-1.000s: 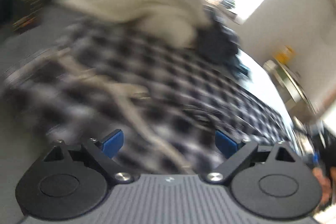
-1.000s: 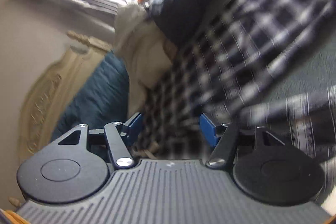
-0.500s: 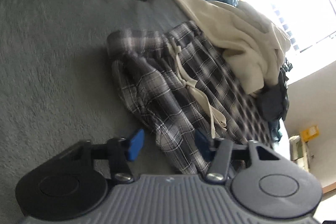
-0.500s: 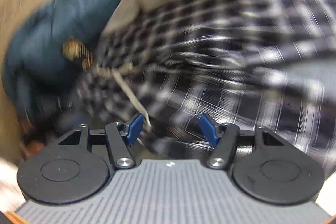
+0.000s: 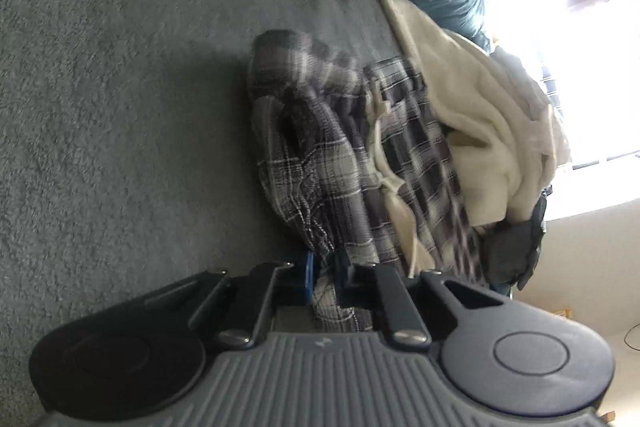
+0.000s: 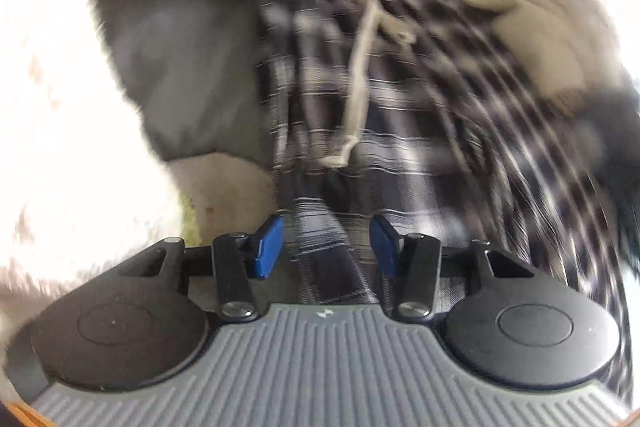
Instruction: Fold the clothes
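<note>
A: Where are your fingers?

B: Your left gripper (image 5: 323,273) is pinched tight on a bunched edge of the plaid pajama pants (image 5: 340,163), low centre of frame. Your right gripper (image 6: 326,245) is spread wide, a fold of plaid lying between its pads, unclamped.

A: And the pants?

B: Crumpled on the grey bedspread (image 5: 120,107), partly under the cream hoodie (image 5: 480,115) at right. They look soft, light and limp, so grip at the seamed waistband by the drawstring (image 5: 390,187).
</note>
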A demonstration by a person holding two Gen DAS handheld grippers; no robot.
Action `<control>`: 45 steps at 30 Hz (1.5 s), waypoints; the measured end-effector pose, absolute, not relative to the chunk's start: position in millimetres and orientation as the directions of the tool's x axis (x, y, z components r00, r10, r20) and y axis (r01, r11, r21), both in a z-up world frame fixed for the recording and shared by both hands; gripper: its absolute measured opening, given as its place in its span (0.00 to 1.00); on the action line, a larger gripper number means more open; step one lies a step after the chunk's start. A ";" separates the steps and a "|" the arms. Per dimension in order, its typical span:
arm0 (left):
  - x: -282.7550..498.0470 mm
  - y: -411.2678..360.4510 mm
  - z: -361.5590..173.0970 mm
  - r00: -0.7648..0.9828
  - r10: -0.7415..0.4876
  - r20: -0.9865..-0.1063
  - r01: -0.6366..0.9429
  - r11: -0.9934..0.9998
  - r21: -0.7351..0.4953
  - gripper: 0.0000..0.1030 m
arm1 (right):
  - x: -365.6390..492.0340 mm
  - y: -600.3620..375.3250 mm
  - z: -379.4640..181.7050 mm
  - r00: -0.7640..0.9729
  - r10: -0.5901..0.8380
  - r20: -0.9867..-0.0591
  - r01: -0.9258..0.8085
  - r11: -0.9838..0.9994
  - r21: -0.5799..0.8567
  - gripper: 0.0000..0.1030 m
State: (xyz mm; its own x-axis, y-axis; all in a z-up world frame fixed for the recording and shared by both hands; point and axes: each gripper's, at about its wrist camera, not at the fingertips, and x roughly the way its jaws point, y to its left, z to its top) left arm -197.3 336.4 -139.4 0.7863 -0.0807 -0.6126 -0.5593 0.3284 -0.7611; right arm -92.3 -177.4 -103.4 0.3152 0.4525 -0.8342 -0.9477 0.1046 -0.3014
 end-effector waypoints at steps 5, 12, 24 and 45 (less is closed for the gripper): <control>-197.2 337.7 -124.4 0.802 -0.077 -0.592 -0.539 0.335 -0.773 0.06 | -97.5 -168.9 -129.5 0.337 0.422 -0.842 -0.931 0.015 -0.365 0.32; -202.6 339.6 -103.6 0.795 -0.078 -0.602 -0.548 0.335 -0.767 0.05 | -107.9 -164.2 -133.9 0.335 0.478 -0.812 -0.915 -0.041 -0.401 0.30; -225.4 337.9 -120.2 0.592 -0.126 -0.796 -0.649 0.511 -0.563 0.07 | -79.1 -182.9 -115.2 0.041 0.495 -0.868 -0.999 0.043 -0.023 0.02; -211.0 374.4 -101.0 0.647 0.110 -0.754 -0.682 0.526 -0.508 0.05 | -82.2 -183.7 -112.7 -0.022 0.517 -0.855 -0.996 0.057 0.061 0.02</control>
State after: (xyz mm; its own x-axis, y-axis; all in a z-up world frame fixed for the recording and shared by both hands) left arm -211.0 374.4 -101.0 0.6471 0.1104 -0.7544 -0.6820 0.5262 -0.5080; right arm -82.2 -183.7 -112.7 -0.0225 0.5174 -0.8555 -0.9965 0.0574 0.0609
